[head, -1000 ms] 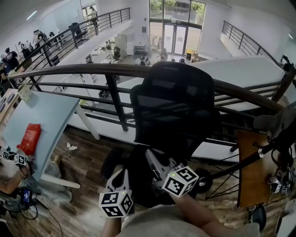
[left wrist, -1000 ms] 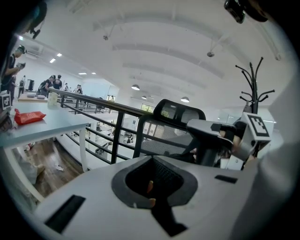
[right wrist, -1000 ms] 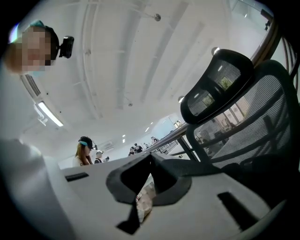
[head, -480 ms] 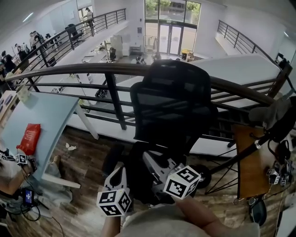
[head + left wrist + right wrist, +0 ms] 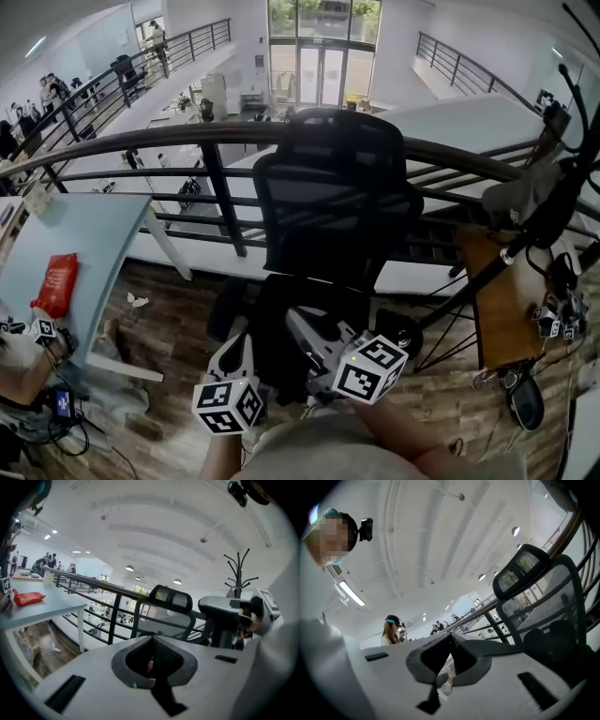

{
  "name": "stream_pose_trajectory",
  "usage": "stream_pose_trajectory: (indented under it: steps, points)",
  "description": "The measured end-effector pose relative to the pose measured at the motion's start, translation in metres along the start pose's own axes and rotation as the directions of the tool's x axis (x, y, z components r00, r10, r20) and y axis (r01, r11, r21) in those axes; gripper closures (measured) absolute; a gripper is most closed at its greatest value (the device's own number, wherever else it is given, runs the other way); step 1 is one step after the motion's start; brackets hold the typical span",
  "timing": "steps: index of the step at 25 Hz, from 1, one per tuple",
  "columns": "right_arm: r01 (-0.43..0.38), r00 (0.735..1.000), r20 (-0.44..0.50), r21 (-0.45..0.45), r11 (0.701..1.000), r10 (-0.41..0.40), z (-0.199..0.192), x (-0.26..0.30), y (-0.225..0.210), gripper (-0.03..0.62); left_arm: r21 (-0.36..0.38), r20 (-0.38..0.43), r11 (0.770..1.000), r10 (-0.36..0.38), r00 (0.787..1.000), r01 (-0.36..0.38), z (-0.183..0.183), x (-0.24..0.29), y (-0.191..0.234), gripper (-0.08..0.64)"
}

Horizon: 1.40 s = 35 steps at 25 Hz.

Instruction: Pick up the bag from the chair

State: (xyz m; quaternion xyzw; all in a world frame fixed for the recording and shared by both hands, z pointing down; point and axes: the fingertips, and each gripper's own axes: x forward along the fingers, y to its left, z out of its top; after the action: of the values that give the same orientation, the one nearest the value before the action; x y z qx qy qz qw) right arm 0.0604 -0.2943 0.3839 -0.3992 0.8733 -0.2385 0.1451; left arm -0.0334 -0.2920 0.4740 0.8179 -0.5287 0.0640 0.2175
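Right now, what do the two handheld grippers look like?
Both the left gripper and right gripper are white plastic with dark grey jaw linings and rectangular slots. Each carries a white cube with black square markers. No cables visible. The person wears a pale beige top.

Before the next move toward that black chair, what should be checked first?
1. Chair directly ahead: ok.
2. Bag showing on the seat: cannot tell; everything there is black on black.
3. Left hand-held gripper open: not ok; jaws together, nothing between them.
4. Right hand-held gripper open: not ok; jaws together, nothing between them.
5. Railing out of the way: ok; it runs behind the chair.
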Motion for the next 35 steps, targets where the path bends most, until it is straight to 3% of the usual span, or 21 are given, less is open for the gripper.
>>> stream_pose_trajectory:
  steps: [16,35]
  points:
    - [0.015,1.000,0.008,-0.043,0.999,-0.015,-0.029,-0.034,0.079,0.591,0.017,0.023,0.997,-0.077,0.997,0.077,-0.012,-0.076,0.007,0.557]
    - [0.034,0.999,-0.022,0.039,0.999,-0.033,-0.102,-0.084,0.164,0.591,-0.022,0.022,0.997,-0.068,0.997,0.068,-0.053,-0.187,0.023,0.557]
